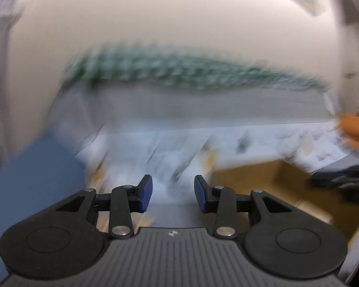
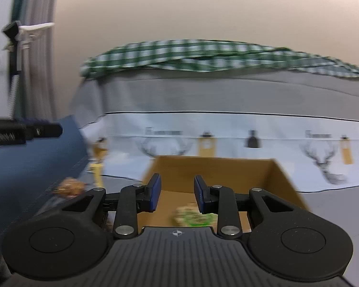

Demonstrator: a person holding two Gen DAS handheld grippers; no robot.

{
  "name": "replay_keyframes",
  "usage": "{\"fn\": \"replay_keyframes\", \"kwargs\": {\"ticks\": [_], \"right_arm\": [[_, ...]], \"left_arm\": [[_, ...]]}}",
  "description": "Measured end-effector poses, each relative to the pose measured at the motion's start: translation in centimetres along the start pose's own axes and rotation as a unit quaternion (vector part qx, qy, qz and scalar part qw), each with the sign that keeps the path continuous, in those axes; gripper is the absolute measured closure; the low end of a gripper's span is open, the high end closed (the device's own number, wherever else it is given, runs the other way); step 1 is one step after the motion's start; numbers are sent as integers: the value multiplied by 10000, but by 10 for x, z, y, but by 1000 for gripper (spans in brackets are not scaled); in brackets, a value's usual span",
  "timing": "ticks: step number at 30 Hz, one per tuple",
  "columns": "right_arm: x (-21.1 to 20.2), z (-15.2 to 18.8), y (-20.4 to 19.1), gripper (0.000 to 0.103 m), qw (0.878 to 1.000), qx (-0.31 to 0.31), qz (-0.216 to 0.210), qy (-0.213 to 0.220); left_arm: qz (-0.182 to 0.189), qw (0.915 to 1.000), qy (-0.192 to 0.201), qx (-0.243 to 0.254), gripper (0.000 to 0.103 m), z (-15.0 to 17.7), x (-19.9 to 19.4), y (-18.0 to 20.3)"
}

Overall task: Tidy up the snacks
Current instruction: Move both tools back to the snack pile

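An open cardboard box [image 2: 284, 181] stands on the table just ahead of my right gripper [image 2: 177, 192], which is open and empty above it. A green-wrapped snack [image 2: 193, 216] lies inside the box, below the fingers. A brown snack [image 2: 69, 186] lies on the table to the left of the box. In the blurred left wrist view my left gripper [image 1: 173, 191] is open and empty, with the box [image 1: 263, 179] to its right.
A white cloth with deer and bottle prints [image 2: 251, 129] covers a raised surface behind the box, with a green checked cloth [image 2: 203, 57] on top. A dark blue cloth [image 2: 31, 162] lies at the left. The other gripper [image 2: 24, 129] shows at the left edge.
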State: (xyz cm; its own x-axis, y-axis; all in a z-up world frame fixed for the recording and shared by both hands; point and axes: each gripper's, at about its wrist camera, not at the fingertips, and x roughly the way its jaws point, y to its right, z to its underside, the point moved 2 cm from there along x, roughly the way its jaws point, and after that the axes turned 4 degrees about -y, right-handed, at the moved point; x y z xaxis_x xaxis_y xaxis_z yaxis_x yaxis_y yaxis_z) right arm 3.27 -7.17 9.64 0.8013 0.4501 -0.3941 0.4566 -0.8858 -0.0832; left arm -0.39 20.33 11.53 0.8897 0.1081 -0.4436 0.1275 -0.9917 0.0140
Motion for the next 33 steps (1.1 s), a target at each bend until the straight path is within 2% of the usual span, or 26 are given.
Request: {"fn": "replay_keyframes", "kwargs": {"ticks": [1,3,6,10,14,16,21,23,25,28,33], "right_arm": [[2,0,-8,71,9999,-12,-153,-8],[7,2,-28,71,9987,-53,-509,-81],[16,6,-59,71,9938,-72,-1077,-256],[35,18,-109,71,9852,-303,-1585,-582],[60,31,-150,71,9757,-516,-1867,-1026],[73,36,-163,70,9737,-583,-1865,-1171],[111,47,-187,50,9727,-918,-1564,-1445],[128,53,-194,42,9714,-940,-1440,-1640],[141,60,-196,38,9716,-905,-1336,-1733],[160,68,-201,25,9700,-998,-1253,-1829],[191,88,-200,23,9607,-1128,-1013,-2325]], "left_arm": [[-196,9995,86,-247,71,-1,-2,-13],[-197,9973,123,-703,71,-2,-6,-35],[-318,9934,-48,-1102,71,1,-3,-54],[-424,9900,-181,-1337,71,2,3,-64],[-511,9865,-308,-1523,71,3,12,-73],[-550,9850,-396,-1589,71,6,16,-77],[-555,9845,-647,-1531,71,11,27,-81],[-559,9848,-754,-1462,71,13,33,-81],[-566,9848,-846,-1404,71,15,38,-80],[-556,9841,-934,-1402,71,17,43,-80],[-547,9813,-1047,-1520,70,20,50,-85]]}}
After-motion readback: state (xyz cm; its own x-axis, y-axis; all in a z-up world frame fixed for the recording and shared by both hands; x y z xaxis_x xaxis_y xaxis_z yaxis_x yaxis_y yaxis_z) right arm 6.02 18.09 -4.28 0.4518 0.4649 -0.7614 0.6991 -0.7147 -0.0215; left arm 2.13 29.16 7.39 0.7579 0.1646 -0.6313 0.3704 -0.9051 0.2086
